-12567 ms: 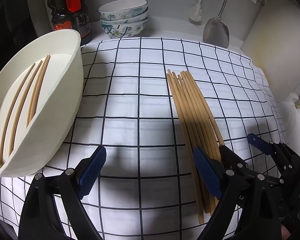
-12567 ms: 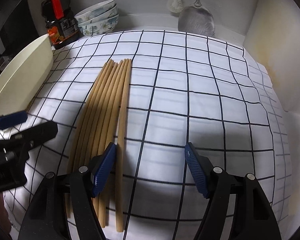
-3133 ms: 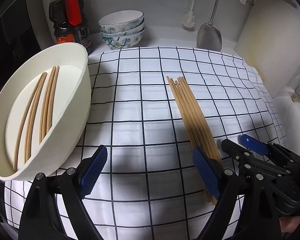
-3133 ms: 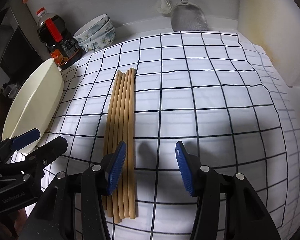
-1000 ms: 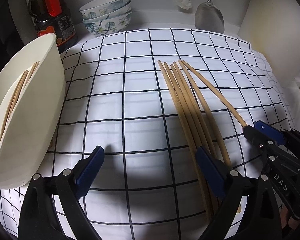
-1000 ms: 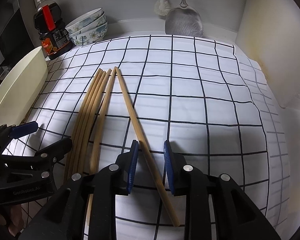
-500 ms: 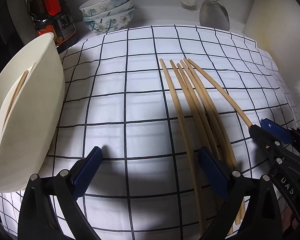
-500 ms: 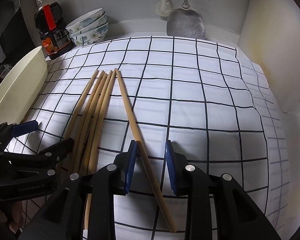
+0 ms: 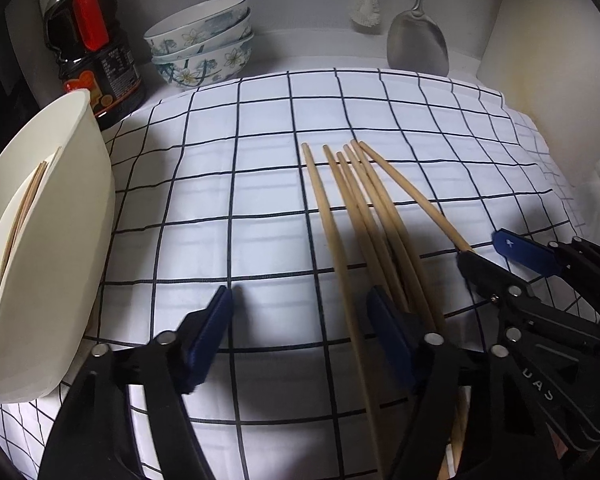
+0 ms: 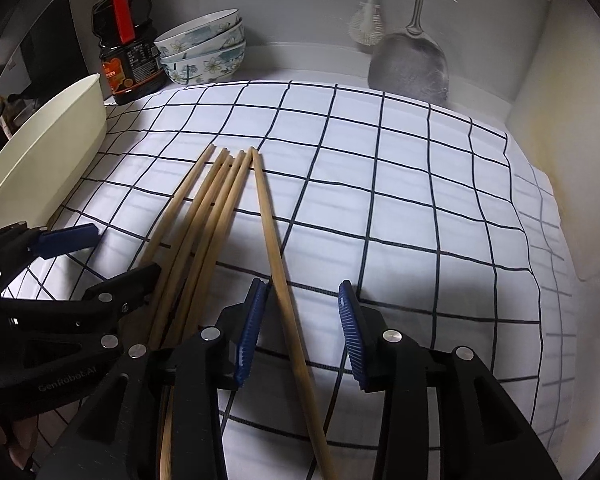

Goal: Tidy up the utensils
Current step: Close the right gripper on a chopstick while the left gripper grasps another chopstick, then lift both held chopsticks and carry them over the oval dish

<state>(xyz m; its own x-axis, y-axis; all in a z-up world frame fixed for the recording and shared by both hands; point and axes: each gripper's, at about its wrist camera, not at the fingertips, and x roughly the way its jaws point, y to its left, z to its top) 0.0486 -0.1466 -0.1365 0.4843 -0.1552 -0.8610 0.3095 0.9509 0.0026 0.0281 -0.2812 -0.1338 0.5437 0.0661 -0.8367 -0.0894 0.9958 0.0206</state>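
right gripper (image 10: pixel 302 334) jaws released, chopstick (image 10: pixel 278 264) between | left gripper (image 9: pixel 300 334) jaws released, astride another chopstick (image 9: pixel 332 240)

Checked cloth (image 9: pixel 260 208), sauce bottle (image 9: pixel 92 48), stacked floral bowls (image 9: pixel 204 44), spatula (image 9: pixel 418 42), brush (image 9: pixel 366 4).

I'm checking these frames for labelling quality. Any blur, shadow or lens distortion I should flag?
Left wrist view: the left gripper has motion-smeared fingers; dark shadow lies across the chopsticks; the grid cloth bows with fisheye. Right wrist view: sharper overall, though the hanging spatula looks hazy and the corners go dark.
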